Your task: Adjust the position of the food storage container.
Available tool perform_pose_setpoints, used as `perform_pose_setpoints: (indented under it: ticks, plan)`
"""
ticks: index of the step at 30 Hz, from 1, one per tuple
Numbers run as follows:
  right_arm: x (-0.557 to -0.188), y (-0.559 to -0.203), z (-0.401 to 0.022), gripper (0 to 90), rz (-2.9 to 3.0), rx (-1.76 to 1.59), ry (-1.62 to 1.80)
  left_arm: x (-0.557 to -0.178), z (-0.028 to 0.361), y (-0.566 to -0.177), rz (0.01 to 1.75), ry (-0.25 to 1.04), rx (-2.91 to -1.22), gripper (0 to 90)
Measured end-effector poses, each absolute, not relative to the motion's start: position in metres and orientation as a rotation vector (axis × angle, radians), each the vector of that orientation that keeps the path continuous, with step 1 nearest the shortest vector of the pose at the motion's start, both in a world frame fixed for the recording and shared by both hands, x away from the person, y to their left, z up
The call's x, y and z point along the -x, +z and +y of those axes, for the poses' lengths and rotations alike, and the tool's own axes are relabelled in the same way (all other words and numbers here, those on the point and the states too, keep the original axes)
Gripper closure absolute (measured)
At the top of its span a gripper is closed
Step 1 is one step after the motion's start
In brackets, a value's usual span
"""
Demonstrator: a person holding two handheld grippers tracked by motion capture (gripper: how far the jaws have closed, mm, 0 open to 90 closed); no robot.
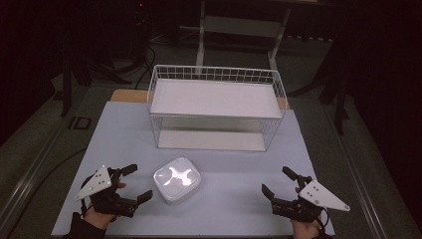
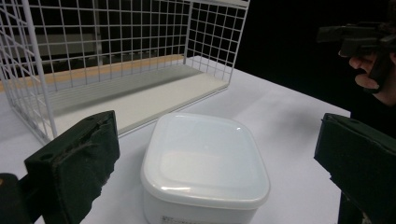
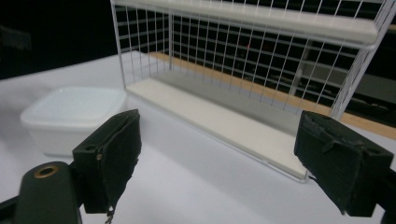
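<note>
A white lidded plastic box (image 1: 177, 179) sits on the pale table near the front, left of centre. Behind it stands a white wire shelf rack (image 1: 216, 107) with two white boards. My left gripper (image 1: 137, 182) rests at the front left, open, its jaws pointing toward the box, which lies just beyond them (image 2: 203, 164). At the front right my right gripper (image 1: 278, 183) is open with nothing between its jaws. The right gripper view looks past its jaws to the rack (image 3: 261, 70) and the box (image 3: 72, 116) off to the left.
The table top (image 1: 234, 169) is a pale sheet with open room between the box and the right gripper. Around the table lie a dark floor, cables and metal stand legs (image 1: 201, 35). The other hand and gripper (image 2: 369, 44) appear at the upper right of the left gripper view.
</note>
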State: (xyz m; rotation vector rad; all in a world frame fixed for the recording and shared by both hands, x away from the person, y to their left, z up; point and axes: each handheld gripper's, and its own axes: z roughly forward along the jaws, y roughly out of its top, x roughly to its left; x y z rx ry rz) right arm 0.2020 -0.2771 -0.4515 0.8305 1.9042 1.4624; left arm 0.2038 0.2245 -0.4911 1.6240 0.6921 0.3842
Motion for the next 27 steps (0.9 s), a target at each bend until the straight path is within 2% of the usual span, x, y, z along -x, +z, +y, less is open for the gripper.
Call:
perform_pose_setpoints:
  ticks: [8, 18, 20, 21, 27]
  plan:
    - [-0.197, -0.43, -0.278, 13.5, 1.886, -0.825, 1.5, -0.198, 0.224, -0.464, 0.625, 0.376, -1.615, 0.0]
    - [-0.207, -0.404, -0.289, 13.1, 1.873, -0.863, 1.533, -0.224, 0.238, -0.439, 0.627, 0.359, -1.69, 1.2]
    - [-0.208, -0.404, -0.291, 13.1, 1.866, -0.872, 1.538, -0.23, 0.24, -0.44, 0.637, 0.361, -1.705, 7.3]
    - [-0.208, -0.404, -0.292, 13.1, 1.866, -0.879, 1.539, -0.231, 0.242, -0.441, 0.637, 0.364, -1.705, 15.0]
    - [-0.209, -0.417, -0.291, 13.1, 1.886, -0.91, 1.552, -0.245, 0.246, -0.456, 0.645, 0.331, -1.755, 48.4]
